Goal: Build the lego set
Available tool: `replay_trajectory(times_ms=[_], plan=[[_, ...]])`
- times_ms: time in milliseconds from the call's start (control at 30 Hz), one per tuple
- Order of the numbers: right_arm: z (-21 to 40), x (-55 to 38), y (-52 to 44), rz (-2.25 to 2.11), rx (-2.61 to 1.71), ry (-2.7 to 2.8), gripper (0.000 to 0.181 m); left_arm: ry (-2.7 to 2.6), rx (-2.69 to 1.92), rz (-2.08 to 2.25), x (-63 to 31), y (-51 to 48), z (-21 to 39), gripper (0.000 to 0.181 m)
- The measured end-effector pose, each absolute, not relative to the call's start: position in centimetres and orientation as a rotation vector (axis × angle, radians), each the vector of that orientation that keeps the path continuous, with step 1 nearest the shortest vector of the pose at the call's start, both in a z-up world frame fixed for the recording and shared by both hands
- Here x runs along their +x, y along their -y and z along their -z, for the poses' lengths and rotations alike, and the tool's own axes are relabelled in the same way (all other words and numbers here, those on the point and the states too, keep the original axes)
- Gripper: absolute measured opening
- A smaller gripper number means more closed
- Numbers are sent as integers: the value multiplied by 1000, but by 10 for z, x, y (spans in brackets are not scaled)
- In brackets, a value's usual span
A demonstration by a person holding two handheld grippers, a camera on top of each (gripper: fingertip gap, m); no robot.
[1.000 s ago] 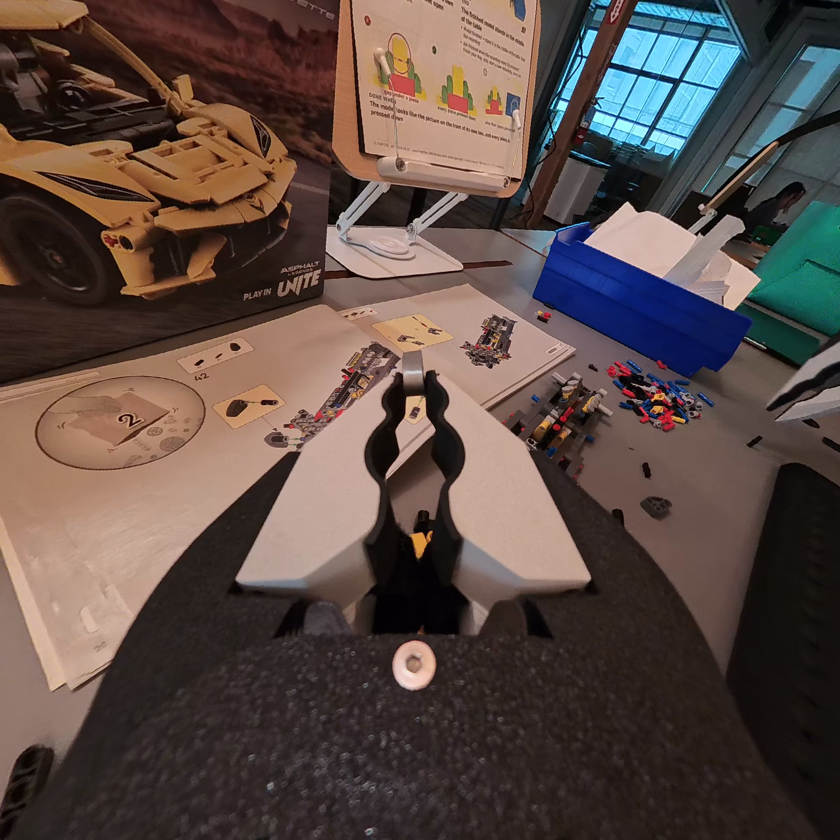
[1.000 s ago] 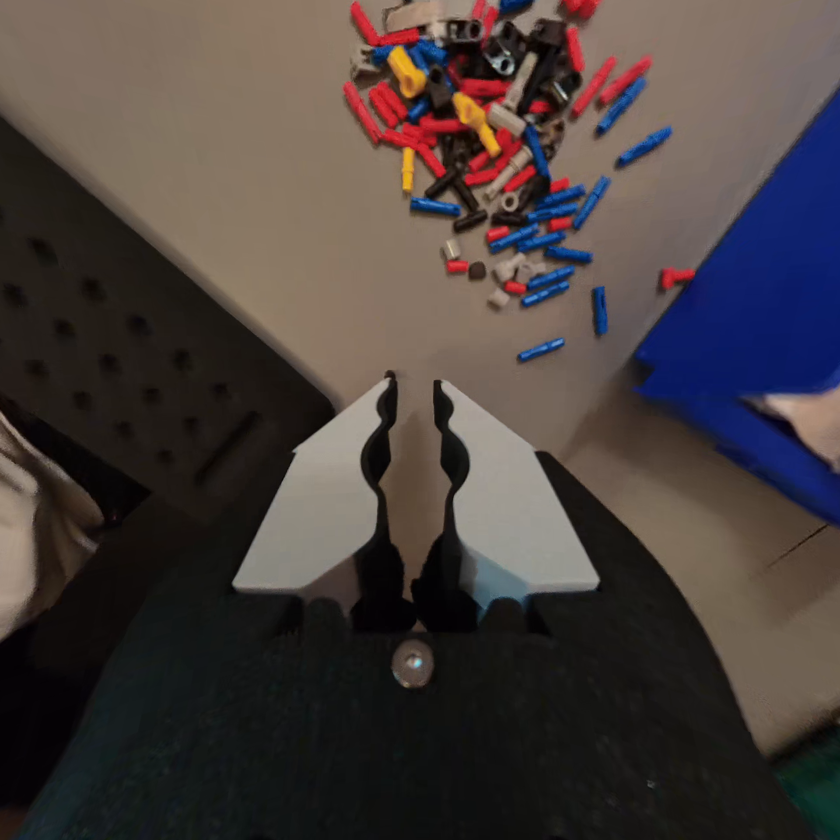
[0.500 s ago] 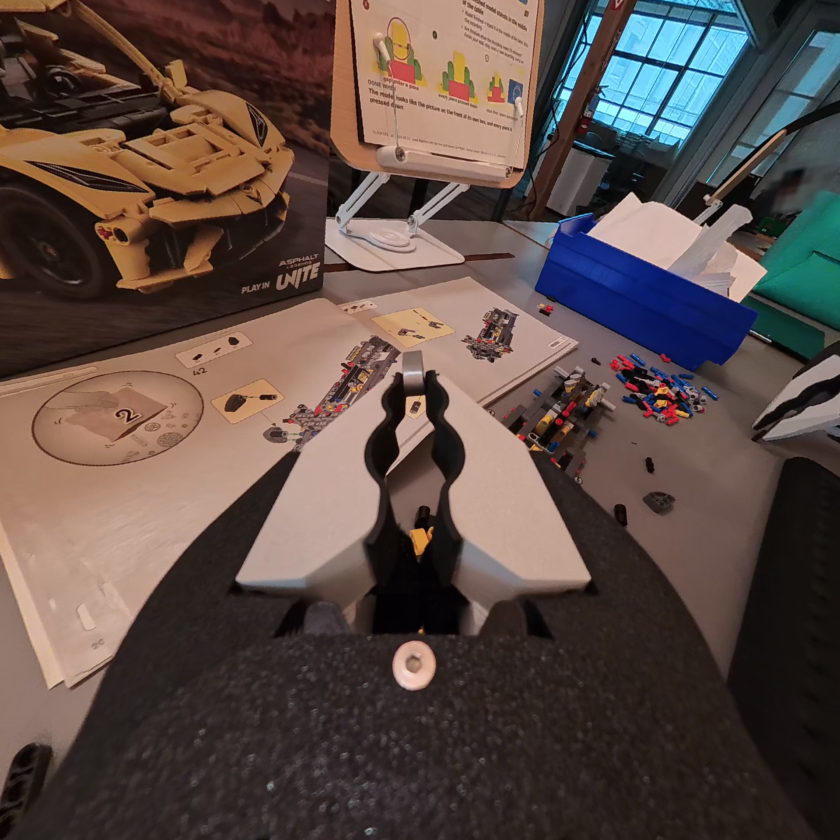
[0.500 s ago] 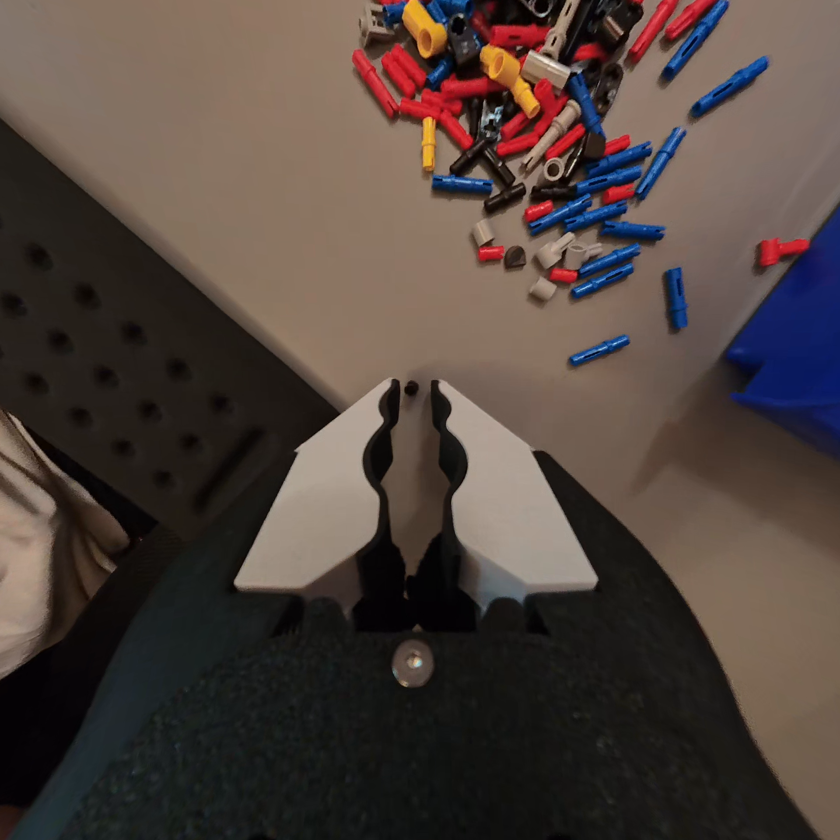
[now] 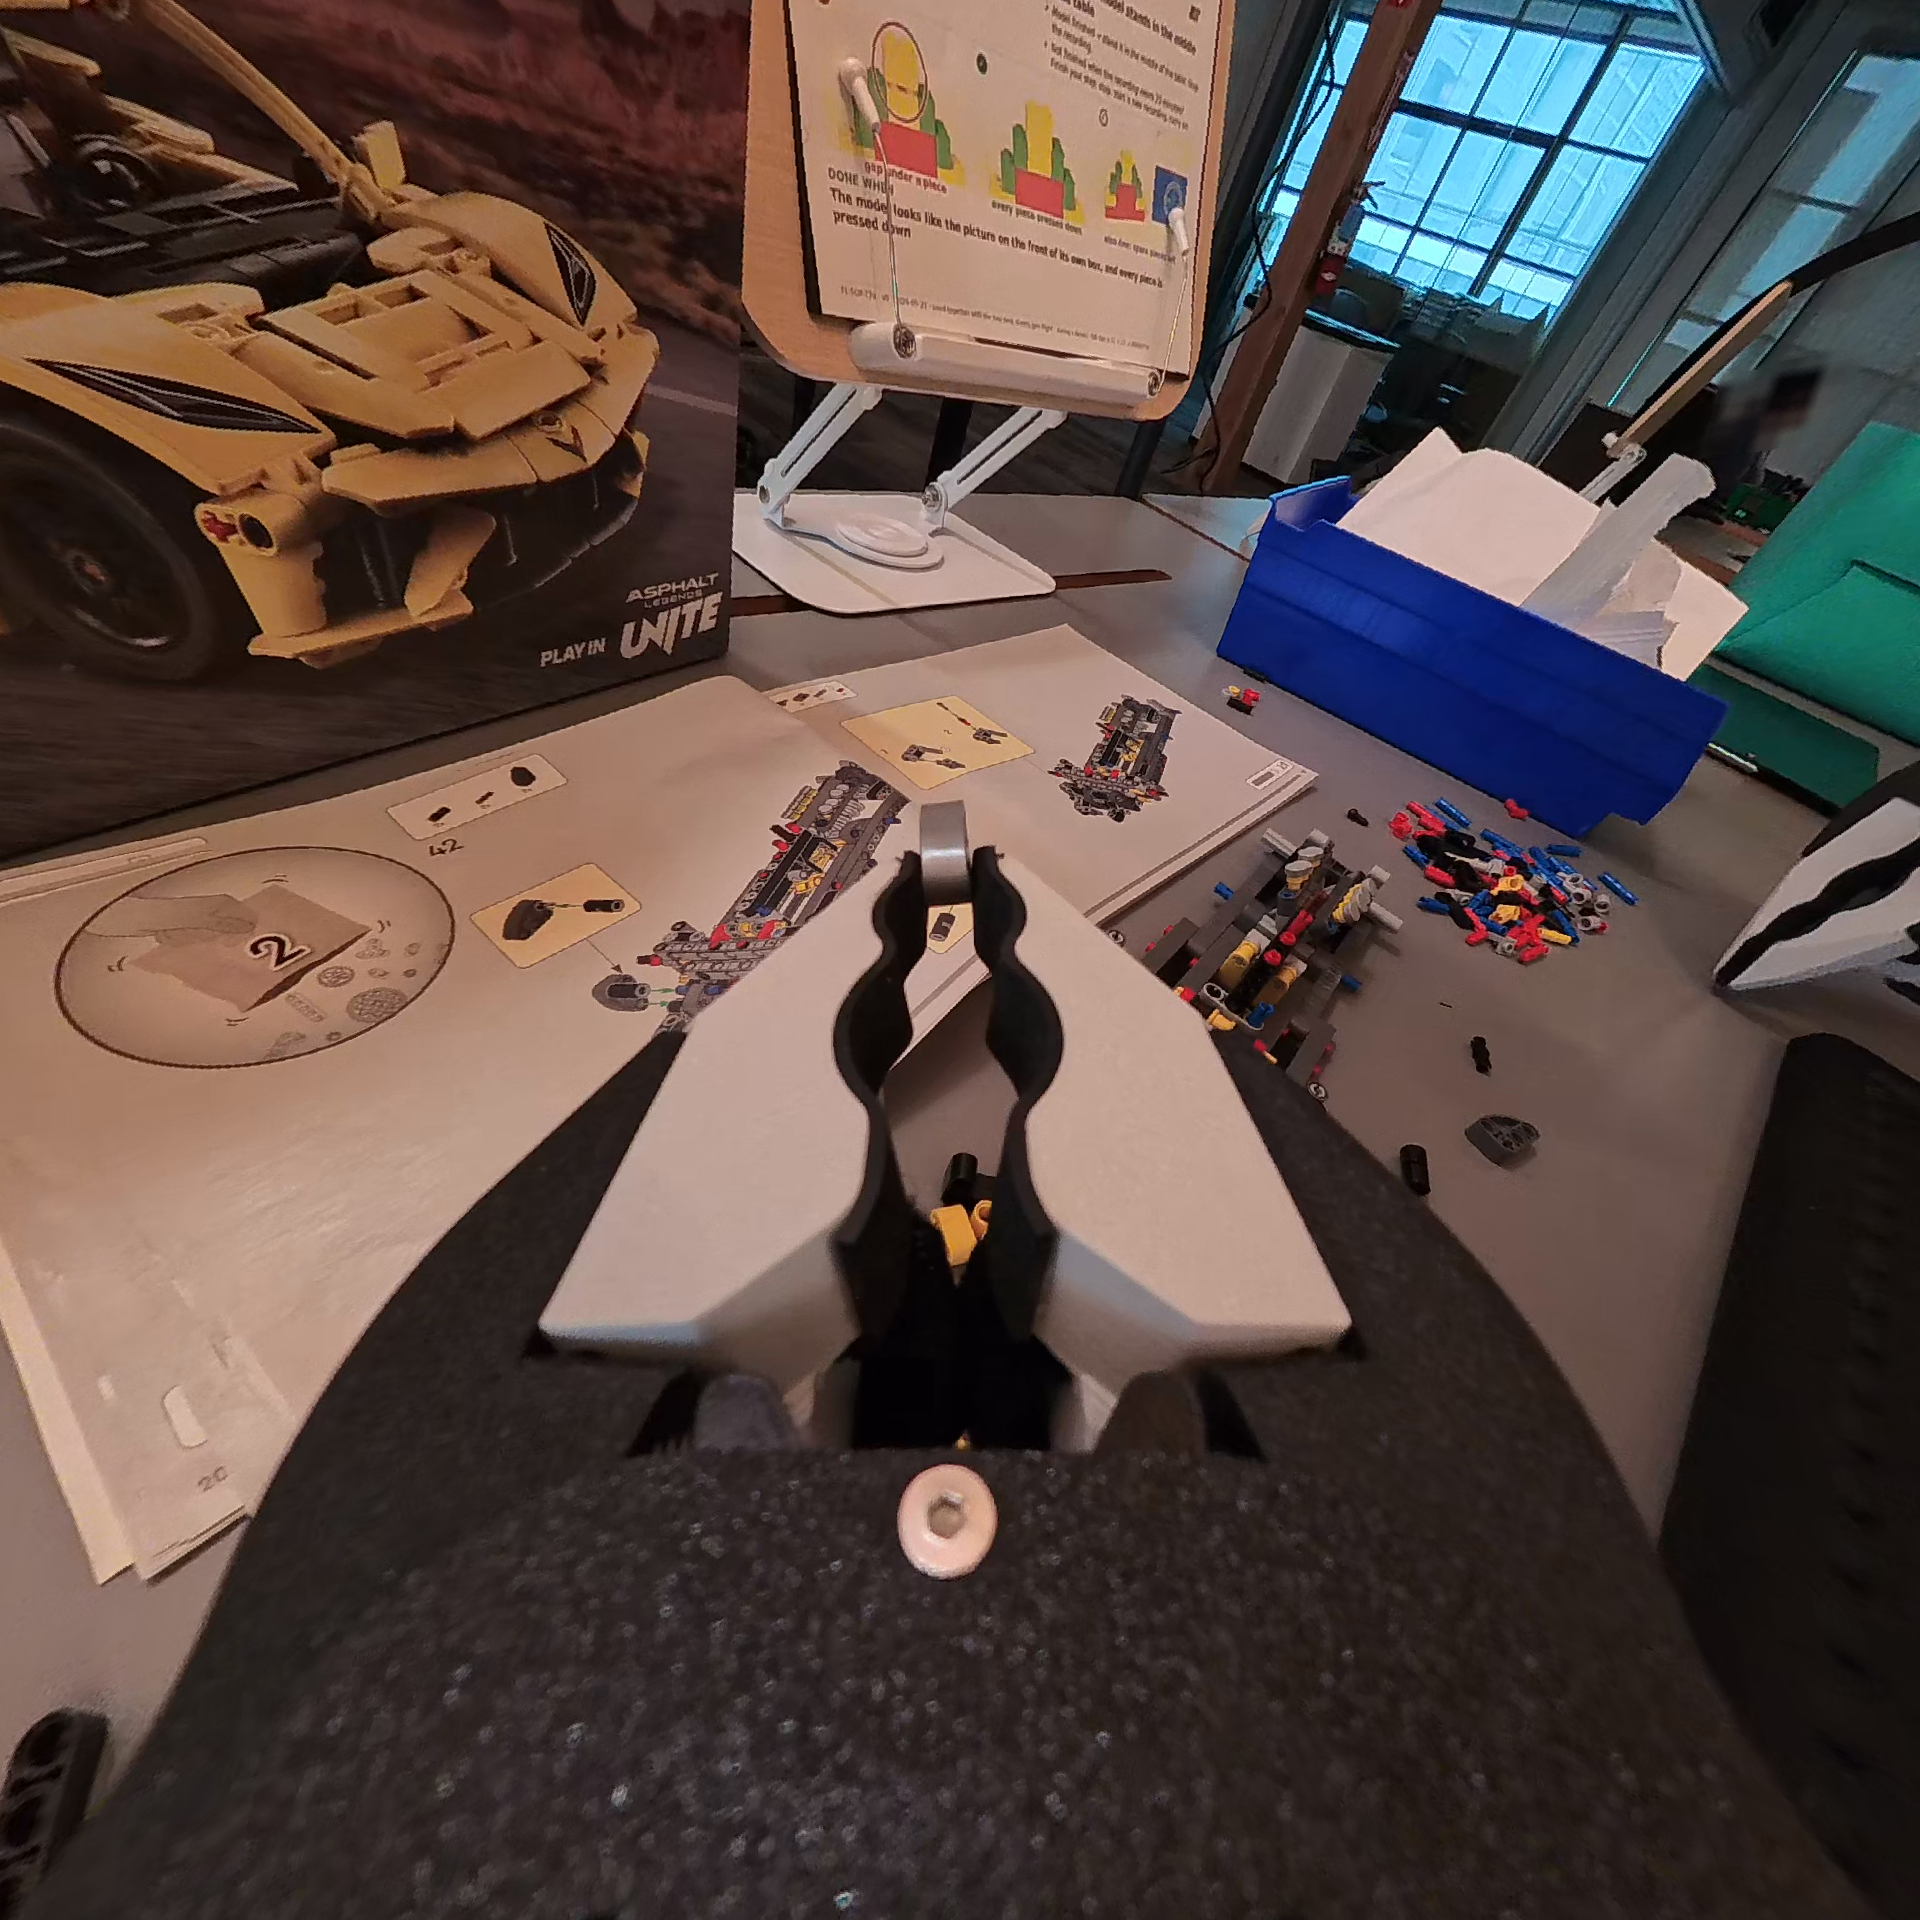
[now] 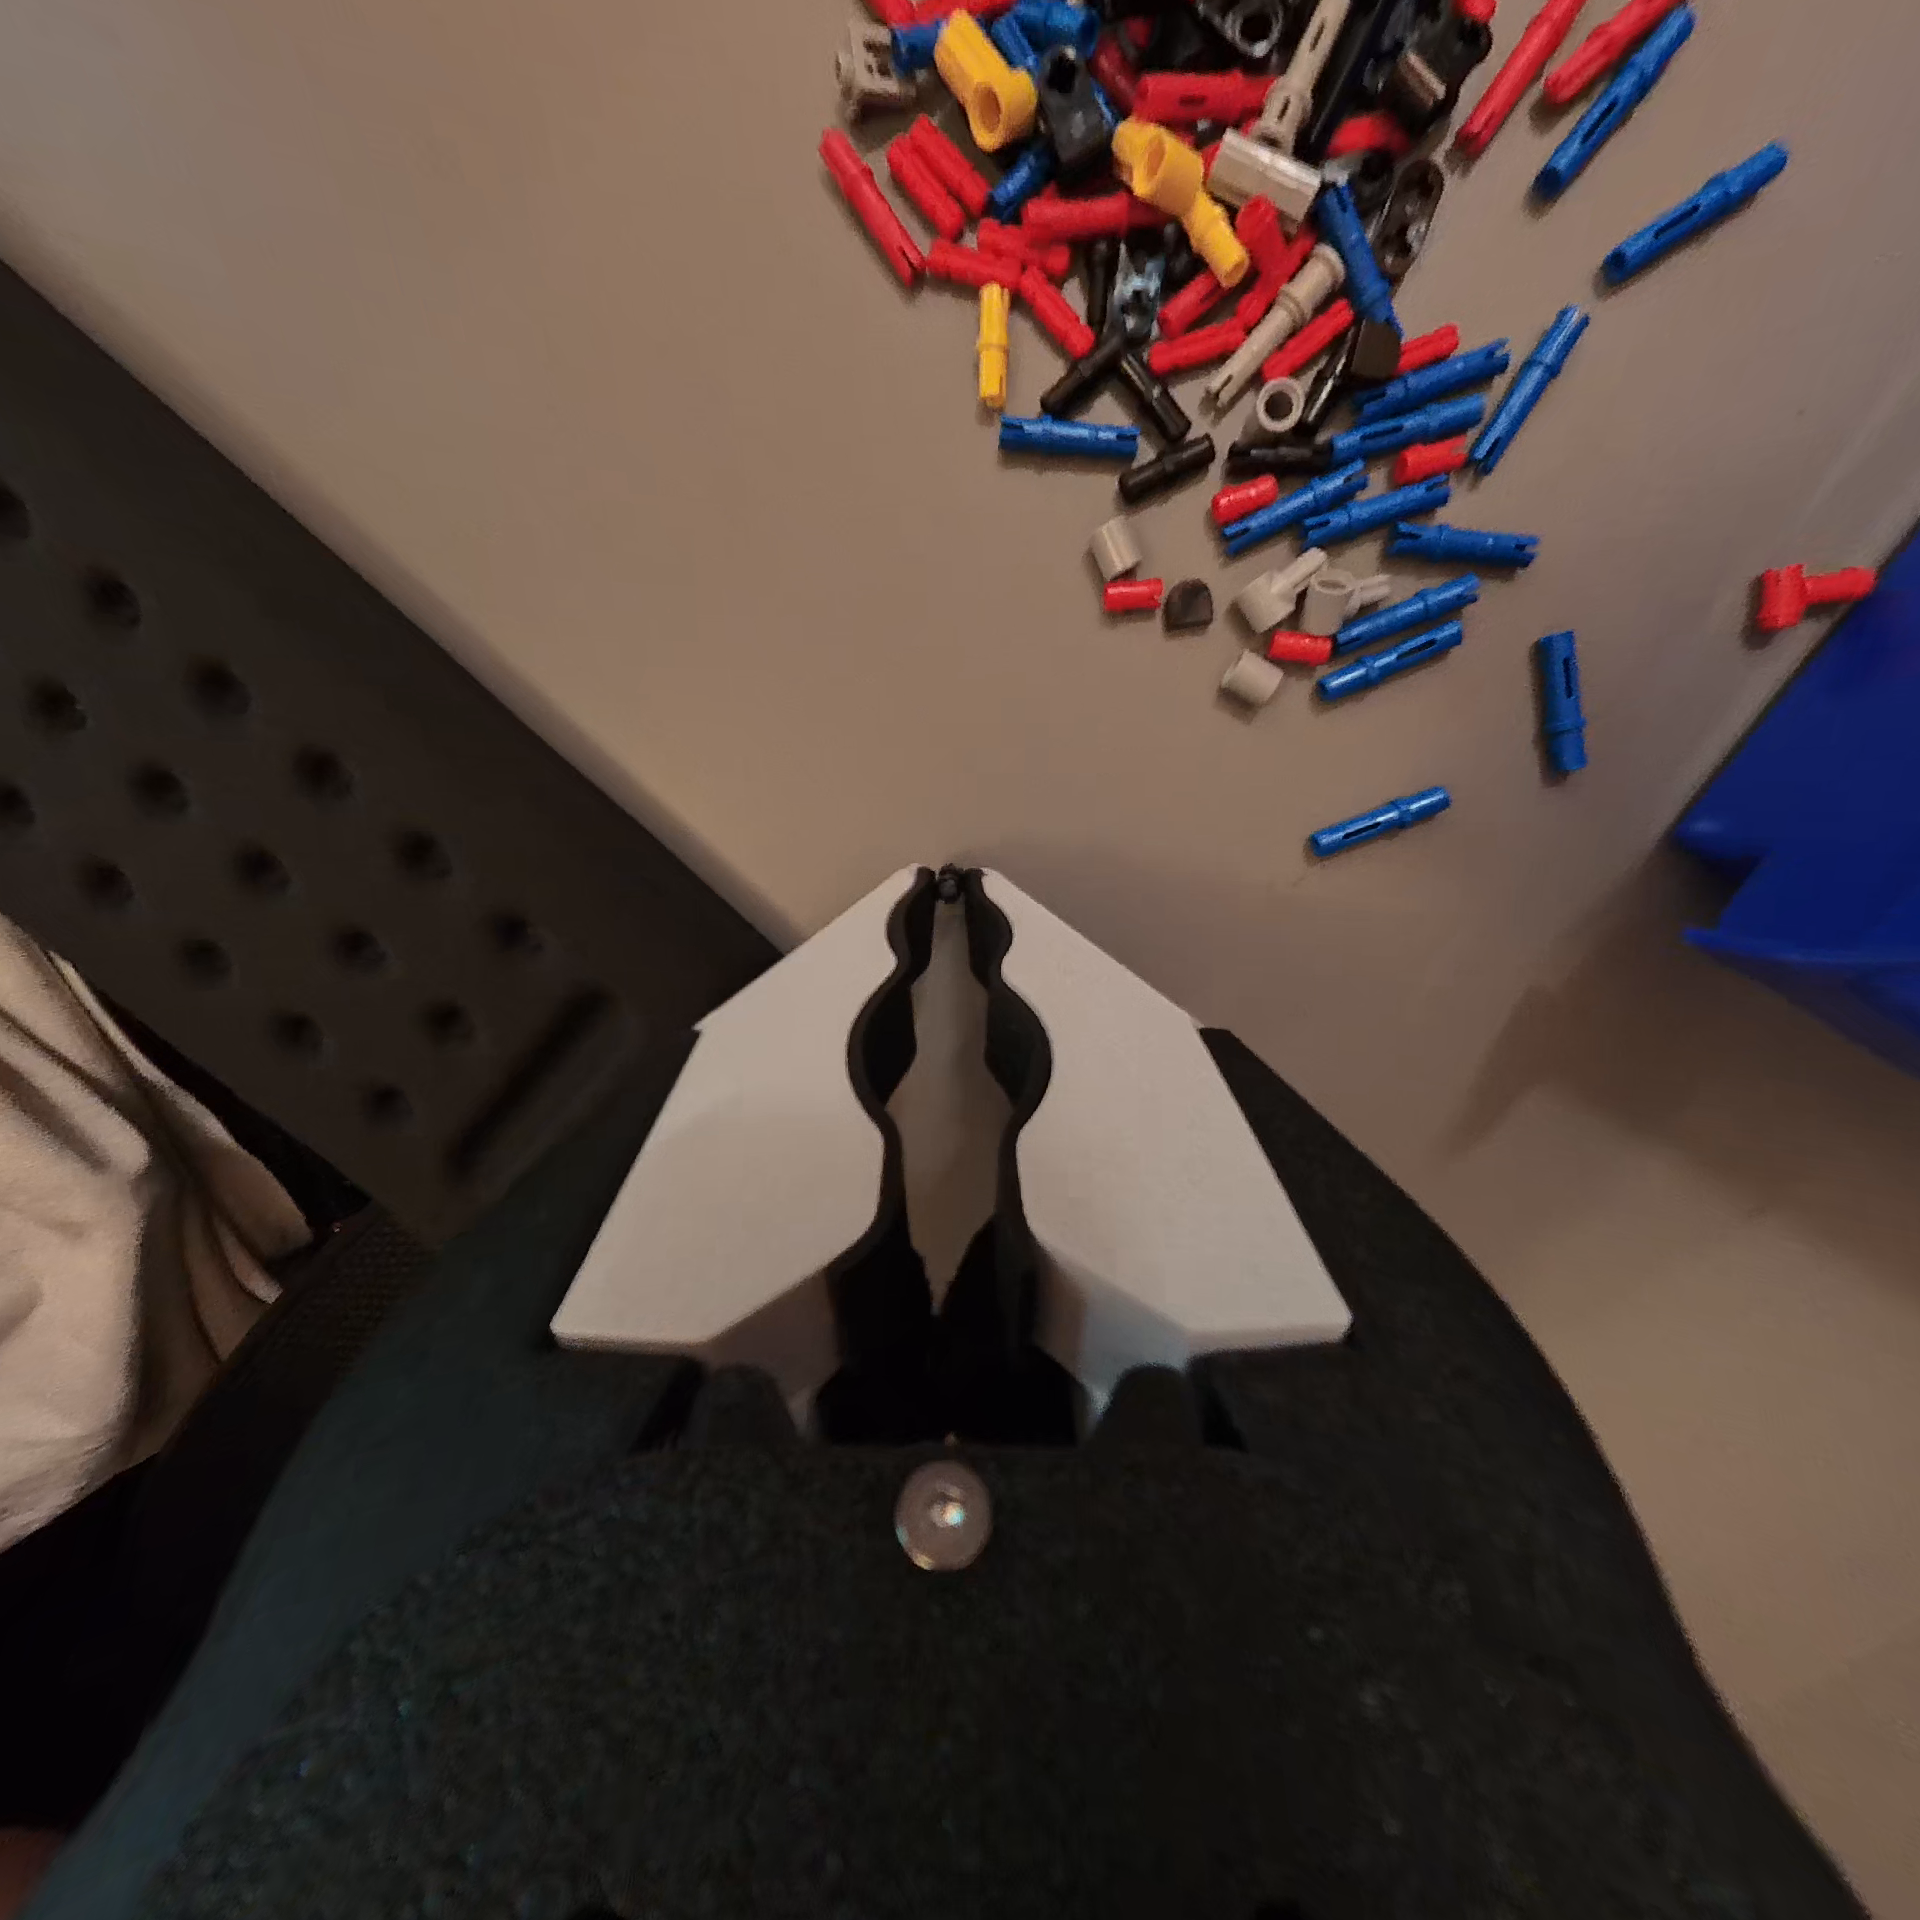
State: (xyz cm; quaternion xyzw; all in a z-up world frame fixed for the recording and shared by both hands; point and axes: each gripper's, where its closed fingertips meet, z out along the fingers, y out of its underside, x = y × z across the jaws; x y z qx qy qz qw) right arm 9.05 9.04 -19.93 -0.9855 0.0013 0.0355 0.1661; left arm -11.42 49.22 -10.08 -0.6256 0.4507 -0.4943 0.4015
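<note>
My left gripper is shut on a small grey piece and holds it above the open instruction booklet. The partly built dark model lies on the table right of the booklet. A pile of small red, blue, black and yellow pins lies beyond it, and shows close up in the right wrist view. My right gripper points down at the table near that pile and is shut on a tiny black pin at its fingertips. It also shows at the right edge of the left wrist view.
The set's box stands at the back left, a sheet on a white stand behind the booklet. A blue bin with white paper sits at the back right. Loose dark pieces lie near the model. A perforated black mat lies left of my right gripper. Some 45 cm of space lies between my two pairs of fingers.
My right gripper came down toward the table and shut on the tiny black pin; it was open before. My left gripper moved back a little, still holding the grey piece.
</note>
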Motion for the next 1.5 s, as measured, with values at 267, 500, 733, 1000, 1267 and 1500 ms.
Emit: replay_trajectory(times_ms=[267,500,733,1000,1267,1500], plan=[[112,51,-172,172,-2260,381,4,-1171,-1513,1255,-111,-481,94,6],[56,-1,-221,301,-1889,589,3,-1228,-1426,1316,-108,-460,85,6],[65,-63,-304,388,-1743,642,3,-1310,-1426,1637,-100,-416,80,6],[73,-98,-382,601,-1604,773,4,-1412,-1438,1782,-101,-388,85,7],[82,-98,-388,603,-1628,794,4,-1492,-1420,1711,-100,-381,93,7],[89,-99,-385,596,-1641,858,3,-1580,-1349,1543,-100,-379,101,7]])
